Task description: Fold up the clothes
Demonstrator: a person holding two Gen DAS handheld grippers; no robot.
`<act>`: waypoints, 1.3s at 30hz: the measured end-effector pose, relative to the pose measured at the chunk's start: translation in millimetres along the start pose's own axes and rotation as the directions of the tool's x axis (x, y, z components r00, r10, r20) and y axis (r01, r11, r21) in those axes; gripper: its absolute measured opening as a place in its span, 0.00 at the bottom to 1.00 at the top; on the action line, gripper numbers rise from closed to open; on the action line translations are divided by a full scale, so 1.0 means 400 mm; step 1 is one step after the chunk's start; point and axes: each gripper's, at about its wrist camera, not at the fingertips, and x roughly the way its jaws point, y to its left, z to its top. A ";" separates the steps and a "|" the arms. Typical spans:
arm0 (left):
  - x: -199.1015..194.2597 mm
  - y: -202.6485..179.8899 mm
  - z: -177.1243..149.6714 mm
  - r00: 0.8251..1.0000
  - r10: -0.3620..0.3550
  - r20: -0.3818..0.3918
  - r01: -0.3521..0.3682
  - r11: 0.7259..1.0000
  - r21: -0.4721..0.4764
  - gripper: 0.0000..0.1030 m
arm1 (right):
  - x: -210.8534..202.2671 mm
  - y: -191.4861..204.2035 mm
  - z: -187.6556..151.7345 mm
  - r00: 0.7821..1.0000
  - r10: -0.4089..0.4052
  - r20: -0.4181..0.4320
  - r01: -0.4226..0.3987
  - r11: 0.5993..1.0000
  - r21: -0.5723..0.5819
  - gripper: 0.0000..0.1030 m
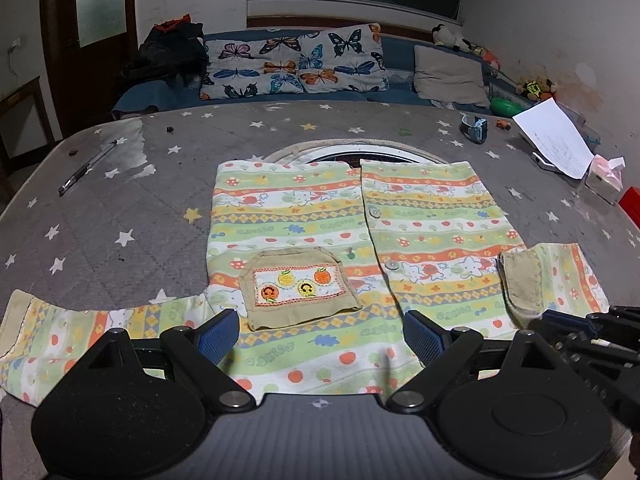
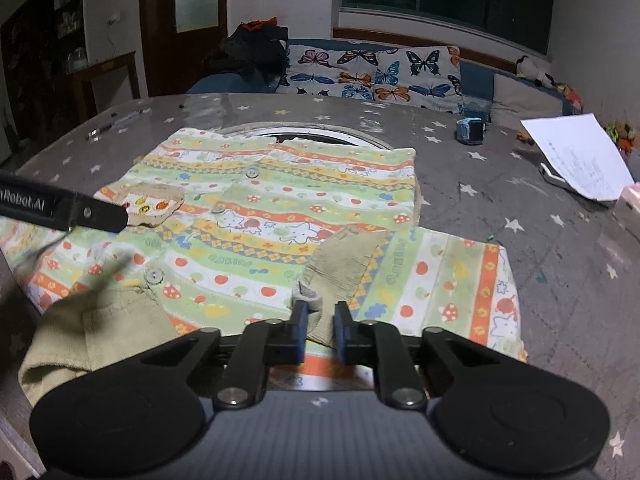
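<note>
A child's striped, printed shirt [image 1: 320, 220] lies flat, front up, on the grey star-print table cover [image 1: 120, 200], with a tan pocket [image 1: 300, 288] on its chest. Its left sleeve [image 1: 80, 336] lies spread out. Its right sleeve [image 2: 440, 280] is folded inward, tan cuff [image 2: 340, 268] turned over. My left gripper [image 1: 320, 332] is open above the shirt's near part, holding nothing. My right gripper [image 2: 320, 332] is nearly closed with the tan cuff between its fingers. The right gripper also shows at the right edge of the left wrist view [image 1: 588, 332].
A pen [image 1: 86, 168] lies at the far left of the table. A blue watch [image 1: 474, 128], white paper [image 1: 554, 144] and a tissue box [image 1: 604, 180] sit at the far right. A round opening [image 1: 352, 152] lies under the shirt's far edge. Butterfly pillows [image 1: 292, 64] lie on a sofa behind.
</note>
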 end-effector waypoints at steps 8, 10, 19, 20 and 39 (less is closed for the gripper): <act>-0.008 0.039 0.008 1.000 0.017 0.012 -0.017 0.999 -0.041 0.88 | -0.078 -0.017 0.068 0.993 0.067 0.094 -0.072 0.996 0.051 0.03; -0.013 0.052 0.011 1.000 0.023 0.017 -0.022 0.998 -0.054 0.88 | -0.103 -0.015 0.095 0.987 0.094 0.127 -0.102 0.993 0.057 0.03; -0.025 0.103 0.016 0.998 0.053 0.025 -0.050 0.993 -0.110 0.88 | -0.102 0.124 0.136 0.955 0.264 0.139 -0.259 0.965 -0.047 0.03; -0.026 0.107 0.014 0.998 0.056 0.024 -0.053 0.992 -0.111 0.88 | -0.084 0.144 0.124 0.953 0.279 0.118 -0.274 0.960 -0.056 0.03; 0.017 -0.035 -0.010 0.996 -0.090 -0.020 0.091 0.995 0.049 0.76 | -0.093 -0.098 0.014 0.995 0.049 0.084 -0.059 0.992 0.114 0.31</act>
